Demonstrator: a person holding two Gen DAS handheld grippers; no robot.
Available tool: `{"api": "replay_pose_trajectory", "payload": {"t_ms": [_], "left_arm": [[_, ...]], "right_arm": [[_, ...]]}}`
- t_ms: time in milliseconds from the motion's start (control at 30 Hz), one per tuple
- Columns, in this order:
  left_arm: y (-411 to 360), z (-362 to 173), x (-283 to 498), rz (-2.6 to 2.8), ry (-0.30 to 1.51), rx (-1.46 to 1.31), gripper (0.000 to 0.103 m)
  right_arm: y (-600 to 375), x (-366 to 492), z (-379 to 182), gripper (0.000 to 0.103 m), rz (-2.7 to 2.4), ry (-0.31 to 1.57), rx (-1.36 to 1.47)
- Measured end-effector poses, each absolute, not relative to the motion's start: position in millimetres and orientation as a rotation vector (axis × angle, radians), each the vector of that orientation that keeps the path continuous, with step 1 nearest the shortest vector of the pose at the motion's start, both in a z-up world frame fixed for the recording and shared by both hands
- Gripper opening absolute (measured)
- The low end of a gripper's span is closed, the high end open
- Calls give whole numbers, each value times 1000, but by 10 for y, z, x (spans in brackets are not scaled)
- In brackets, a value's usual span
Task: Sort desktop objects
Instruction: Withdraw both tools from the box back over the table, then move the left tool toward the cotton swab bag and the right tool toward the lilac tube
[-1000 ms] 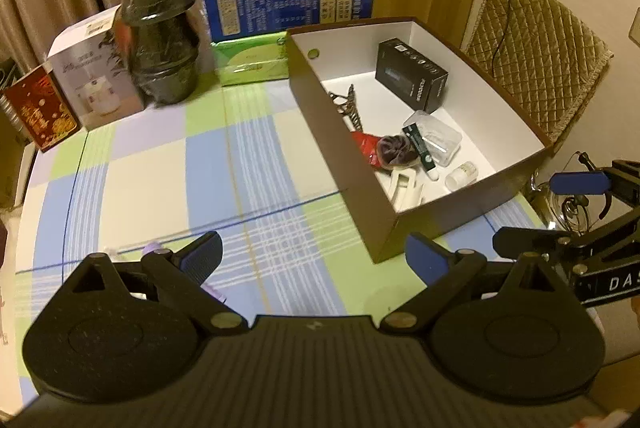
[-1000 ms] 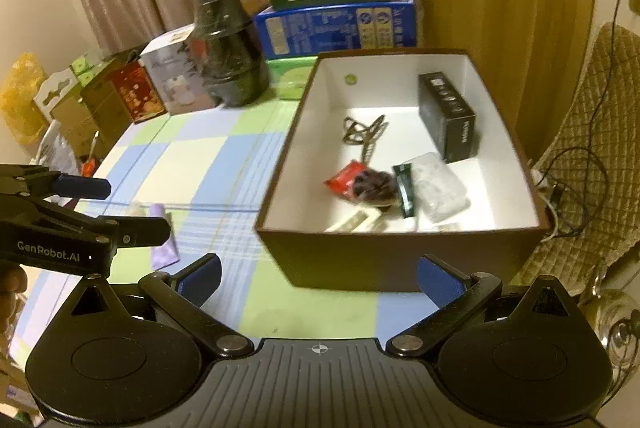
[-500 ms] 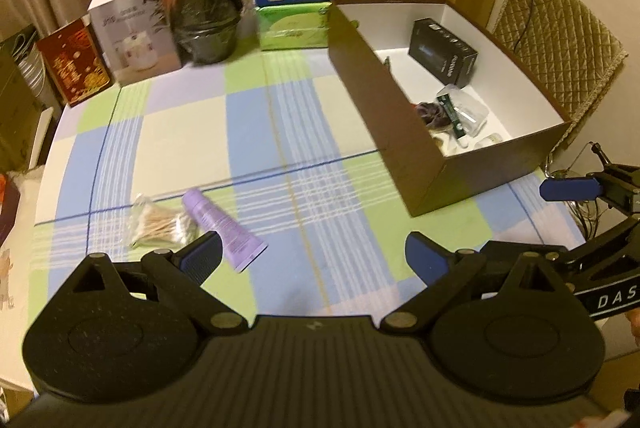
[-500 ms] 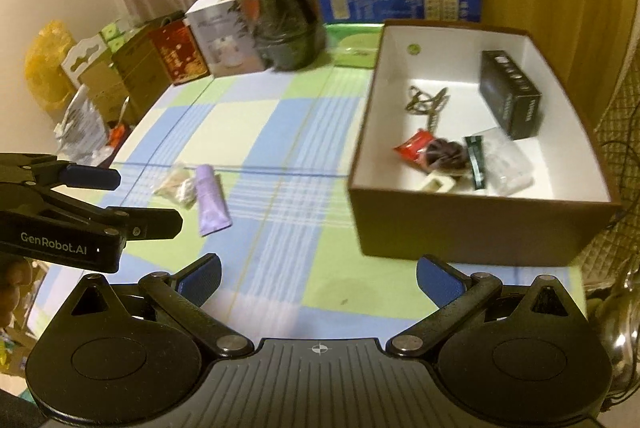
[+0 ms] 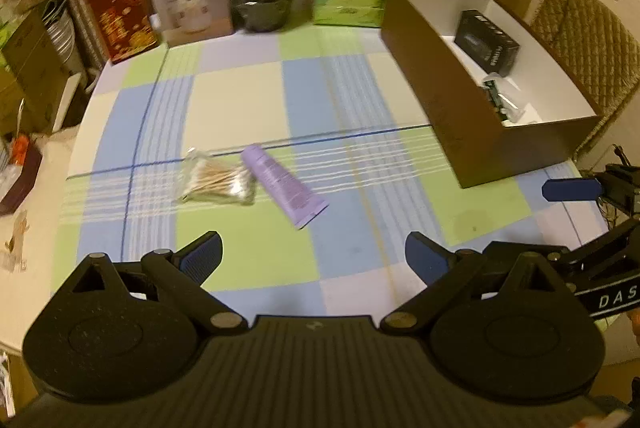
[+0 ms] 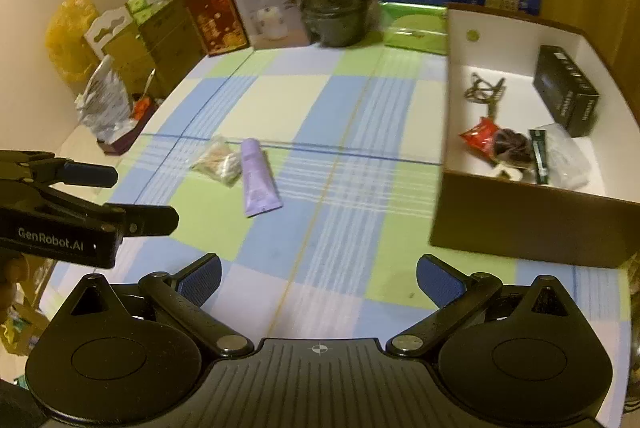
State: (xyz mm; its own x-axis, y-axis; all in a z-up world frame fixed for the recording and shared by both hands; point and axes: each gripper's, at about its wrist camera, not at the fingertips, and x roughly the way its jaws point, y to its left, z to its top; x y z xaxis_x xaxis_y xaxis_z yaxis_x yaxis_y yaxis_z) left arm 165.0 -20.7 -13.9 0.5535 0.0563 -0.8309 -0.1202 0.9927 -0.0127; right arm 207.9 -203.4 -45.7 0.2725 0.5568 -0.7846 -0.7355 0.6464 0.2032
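Left gripper [image 5: 313,255] jaws released, empty, low in frame centre. Left of centre on the checked tablecloth [image 5: 248,87], a cotton swab packet [image 5: 216,179] lies touching a purple tube [image 5: 285,186]. Brown box [image 5: 452,95] at upper right holds a black carton [image 5: 487,41]. Right gripper [image 6: 319,278] jaws released, empty, over the cloth.

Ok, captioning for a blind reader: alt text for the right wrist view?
The open right gripper hovers over a checked tablecloth; a purple tube and cotton swab bag lie ahead, a brown box at right.
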Motion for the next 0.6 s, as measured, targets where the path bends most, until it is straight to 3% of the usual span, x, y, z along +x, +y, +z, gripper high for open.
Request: {"api": "replay_pose_trajectory", "payload": {"t_ms": [600], "left_arm": [[412,-193,1440,171,983,-116,96]], "right_arm": [[-1453,1933,-652,101,926,986,-250]]}}
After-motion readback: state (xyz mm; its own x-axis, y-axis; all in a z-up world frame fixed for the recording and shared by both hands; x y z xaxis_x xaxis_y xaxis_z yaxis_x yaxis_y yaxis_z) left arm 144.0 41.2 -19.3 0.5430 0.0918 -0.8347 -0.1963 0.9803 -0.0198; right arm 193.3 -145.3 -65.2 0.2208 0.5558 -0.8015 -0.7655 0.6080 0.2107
